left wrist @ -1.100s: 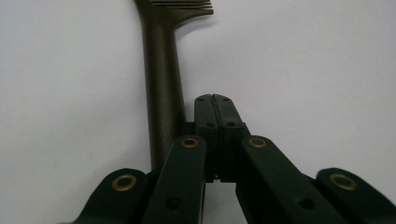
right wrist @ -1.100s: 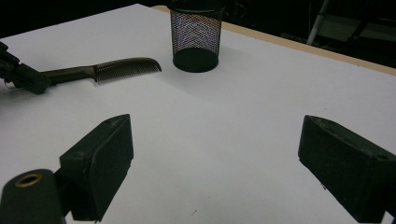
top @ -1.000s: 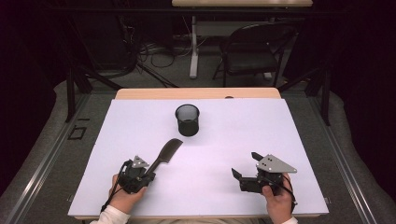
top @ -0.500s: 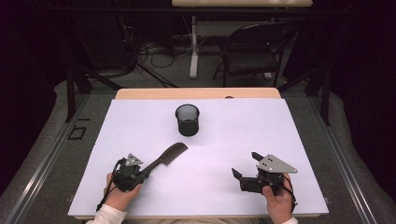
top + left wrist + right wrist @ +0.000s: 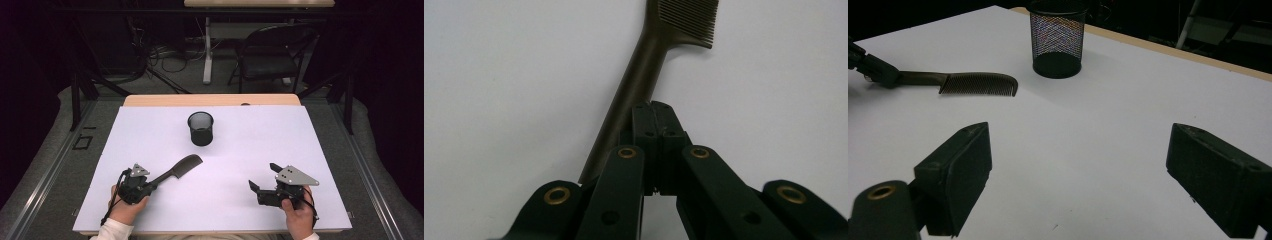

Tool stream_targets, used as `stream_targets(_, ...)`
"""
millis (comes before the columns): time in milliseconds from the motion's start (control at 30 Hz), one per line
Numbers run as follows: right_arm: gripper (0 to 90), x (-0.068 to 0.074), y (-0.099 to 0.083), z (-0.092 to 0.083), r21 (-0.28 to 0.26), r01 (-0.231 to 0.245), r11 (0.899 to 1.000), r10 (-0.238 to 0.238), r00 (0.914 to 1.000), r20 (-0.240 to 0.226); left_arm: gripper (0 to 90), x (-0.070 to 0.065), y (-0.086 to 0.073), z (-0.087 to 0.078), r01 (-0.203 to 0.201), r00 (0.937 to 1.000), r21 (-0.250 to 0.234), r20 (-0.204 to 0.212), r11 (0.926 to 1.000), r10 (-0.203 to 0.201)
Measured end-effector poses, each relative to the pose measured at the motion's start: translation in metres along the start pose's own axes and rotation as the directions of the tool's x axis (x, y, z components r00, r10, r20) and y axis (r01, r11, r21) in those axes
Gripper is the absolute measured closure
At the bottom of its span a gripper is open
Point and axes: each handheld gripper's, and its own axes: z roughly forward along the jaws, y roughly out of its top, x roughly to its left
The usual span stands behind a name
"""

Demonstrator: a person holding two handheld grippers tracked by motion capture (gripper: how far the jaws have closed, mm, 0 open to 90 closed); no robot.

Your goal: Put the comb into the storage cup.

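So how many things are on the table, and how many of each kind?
Comb: 1
Mesh cup: 1
Grippers, left and right: 2
Total: 4

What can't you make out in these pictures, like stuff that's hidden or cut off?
- Left gripper view: the comb handle's lower end is hidden behind the shut jaws, and its toothed end is cut by the top edge.
- High view: the mesh cup's inside is too dark to read.
- Right gripper view: the cup's rim is cut by the top edge.
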Motion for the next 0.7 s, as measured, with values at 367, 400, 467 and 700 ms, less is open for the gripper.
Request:
stream_targets(367,10.9,0.0,0.0,0.0,0.003,0.002,1.0,-0.002,1.0,-0.001,85.0,-0.003,0.0,-0.01,0.014,0.9996,-0.058,0.025,0.9982,-0.012)
stream_targets(400,11.0,0.0,0.0,0.0,0.0,0.001,1.0,-0.001,1.0,-0.001,84.2,-0.003,0.0,-0.011,0.018,0.9995,-0.058,0.028,0.9982,-0.016)
stream_targets(467,11.0,0.0,0.0,0.0,0.001,0.002,1.0,-0.002,1.0,-0.002,82.9,-0.001,0.0,-0.012,0.017,0.9995,-0.065,0.028,0.9977,-0.015)
stream_targets(700,11.1,0.0,0.0,0.0,0.005,0.003,1.0,-0.003,1.0,-0.001,72.8,0.001,0.0,-0.016,0.032,0.9989,-0.081,0.038,0.9962,-0.029)
